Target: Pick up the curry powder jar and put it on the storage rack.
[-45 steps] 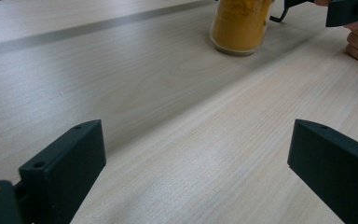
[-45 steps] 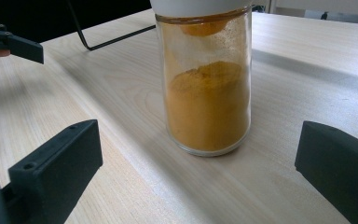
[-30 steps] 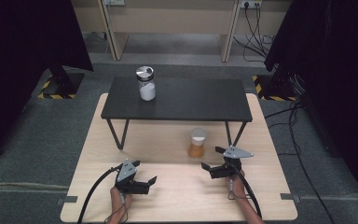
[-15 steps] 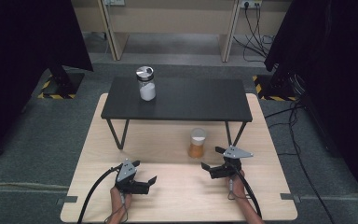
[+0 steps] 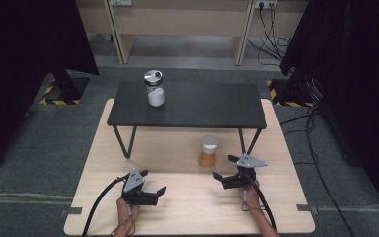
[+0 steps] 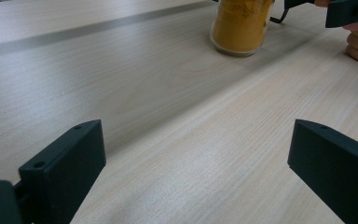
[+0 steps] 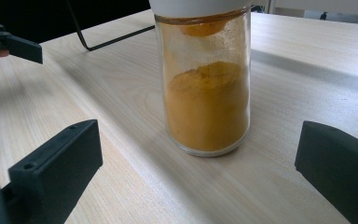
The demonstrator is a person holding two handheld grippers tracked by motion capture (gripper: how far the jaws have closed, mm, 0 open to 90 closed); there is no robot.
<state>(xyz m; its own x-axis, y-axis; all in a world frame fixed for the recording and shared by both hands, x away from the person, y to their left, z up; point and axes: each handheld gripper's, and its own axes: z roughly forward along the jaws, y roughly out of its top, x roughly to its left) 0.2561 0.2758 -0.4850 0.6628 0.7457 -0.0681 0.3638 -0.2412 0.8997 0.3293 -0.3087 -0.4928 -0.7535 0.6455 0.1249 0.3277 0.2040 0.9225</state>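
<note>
Left gripper (image 5: pixel 154 183): black body, showing two blocky matt black jaws with small round screw holes near their bases in the left gripper view; a grey three-cornered plate is sitting on top, and a thick black cable is trailing from its rear. Right gripper (image 5: pixel 225 169): same black build, wearing a grey three-cornered plate dotted with small dark holes; a thinner black cable is looping off behind it. Forearms are showing bare, with no sleeves appearing.

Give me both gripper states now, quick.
Left gripper: open, holding nothing.
Right gripper: open, empty, jaws facing the clear glass jar of orange powder.
</note>
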